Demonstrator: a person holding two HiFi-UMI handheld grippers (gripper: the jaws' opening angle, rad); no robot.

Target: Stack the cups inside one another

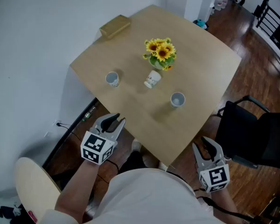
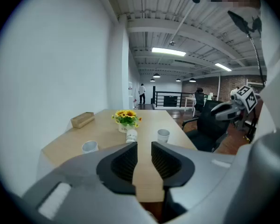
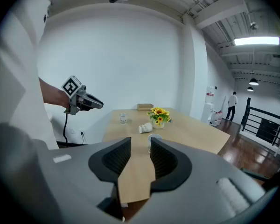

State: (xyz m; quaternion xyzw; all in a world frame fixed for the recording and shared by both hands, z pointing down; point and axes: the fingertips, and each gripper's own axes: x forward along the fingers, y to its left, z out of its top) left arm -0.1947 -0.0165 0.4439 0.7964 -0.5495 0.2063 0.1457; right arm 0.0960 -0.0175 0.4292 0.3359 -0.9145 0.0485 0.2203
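Three pale cups are on the wooden table [image 1: 200,64]. One cup [image 1: 112,79] stands upright at the left, a second cup [image 1: 152,79] lies on its side in the middle, and the third cup [image 1: 177,99] stands upright at the right. Both grippers hover short of the table's near edge, apart from every cup. My left gripper [image 1: 114,121] is open by a narrow gap with nothing in it, as the left gripper view [image 2: 144,155] shows. My right gripper [image 1: 207,146] is likewise open and empty [image 3: 140,155]; the right cup [image 3: 154,137] peeks over its jaws.
A pot of sunflowers [image 1: 160,53] stands just behind the lying cup. A brown box [image 1: 115,26] rests at the far left corner. A black chair [image 1: 252,129] is by the table's right side, a pale round seat [image 1: 35,185] at lower left. White wall runs along the left.
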